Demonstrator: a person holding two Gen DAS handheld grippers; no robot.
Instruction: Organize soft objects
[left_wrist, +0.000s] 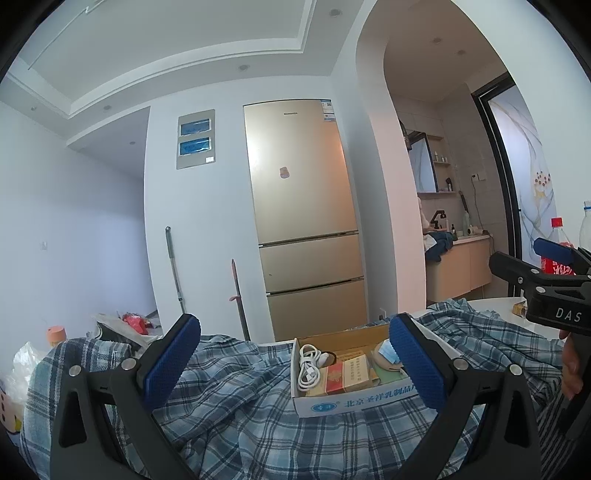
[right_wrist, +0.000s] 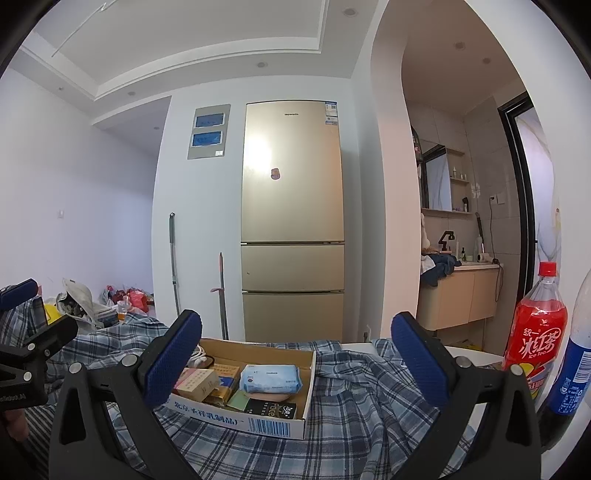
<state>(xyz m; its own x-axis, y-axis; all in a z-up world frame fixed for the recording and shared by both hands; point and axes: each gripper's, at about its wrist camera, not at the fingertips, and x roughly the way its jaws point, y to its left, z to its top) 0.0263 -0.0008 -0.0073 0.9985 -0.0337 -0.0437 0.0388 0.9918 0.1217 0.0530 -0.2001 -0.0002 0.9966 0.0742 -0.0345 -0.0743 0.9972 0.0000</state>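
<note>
A blue-and-white plaid cotton cloth, perhaps a shirt, lies rumpled and spread across most of a white table, reaching its far edge. An open, shallow cardboard box sits on the cloth's middle, holding a white cable, small cartons, a blue face mask and a pale blue tissue pack.

The left gripper hovers low over the cloth's near side, its blue-padded jaws wide apart and holding nothing. The right gripper hangs beside it, equally wide apart and empty. A hand shows on the right gripper's grip.

Whether the cloth is yet to be gathered or lies as intended cannot be judged. Any handling of it should, I judge, reckon with the box weighing it down: pulling fabric would drag or tip the box.

At the table's right edge stand a red iced-tea bottle and a blue-labelled bottle, close to the right gripper, so room is tight there. The near left side looks more open. A gold refrigerator stands well beyond the far edge.
</note>
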